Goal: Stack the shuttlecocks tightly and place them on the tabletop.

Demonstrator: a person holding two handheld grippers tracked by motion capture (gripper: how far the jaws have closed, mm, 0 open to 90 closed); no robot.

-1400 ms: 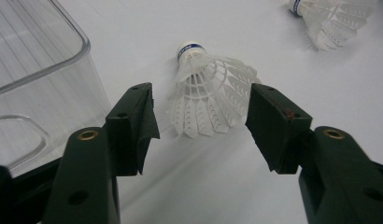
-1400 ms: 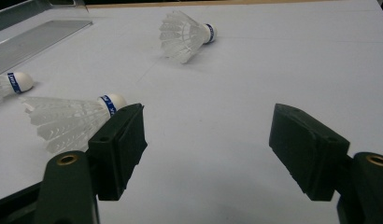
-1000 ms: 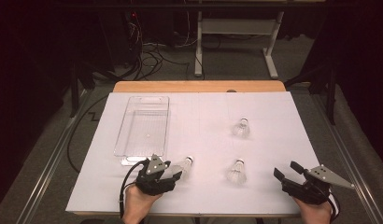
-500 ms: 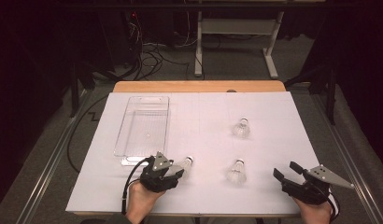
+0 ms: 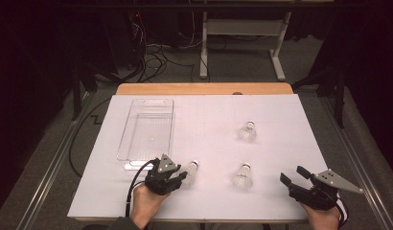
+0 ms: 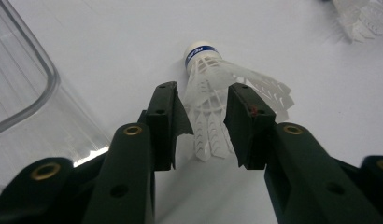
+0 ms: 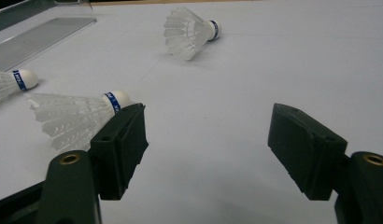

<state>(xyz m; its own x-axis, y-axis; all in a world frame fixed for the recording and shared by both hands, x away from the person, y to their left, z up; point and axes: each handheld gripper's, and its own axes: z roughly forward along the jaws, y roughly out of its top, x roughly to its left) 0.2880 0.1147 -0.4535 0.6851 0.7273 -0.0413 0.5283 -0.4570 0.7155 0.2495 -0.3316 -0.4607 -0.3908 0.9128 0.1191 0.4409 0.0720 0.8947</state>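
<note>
Three white shuttlecocks lie on the white table sheet [image 5: 209,120]. My left gripper [image 5: 181,176] [image 6: 202,88] has its jaws narrowed onto the feather skirt of the near-left shuttlecock [image 5: 190,170] [image 6: 206,70], which rests on the sheet with its cork pointing away. At the near right, my right gripper [image 5: 291,174] [image 7: 208,116] stands open with nothing between its jaws. A second shuttlecock [image 5: 243,176] [image 7: 77,116] lies just to its left. The third shuttlecock [image 5: 248,131] [image 7: 189,30] sits farther back.
A clear plastic tray [image 5: 147,101] [image 6: 26,88] stands at the left, its near end close beside my left gripper. A wooden table edge [image 5: 204,88] runs along the back. Cables and a white desk frame [image 5: 242,28] are on the floor beyond.
My left gripper has edged slightly right and forward onto the near-left shuttlecock. The right gripper and the other shuttlecocks have not moved.
</note>
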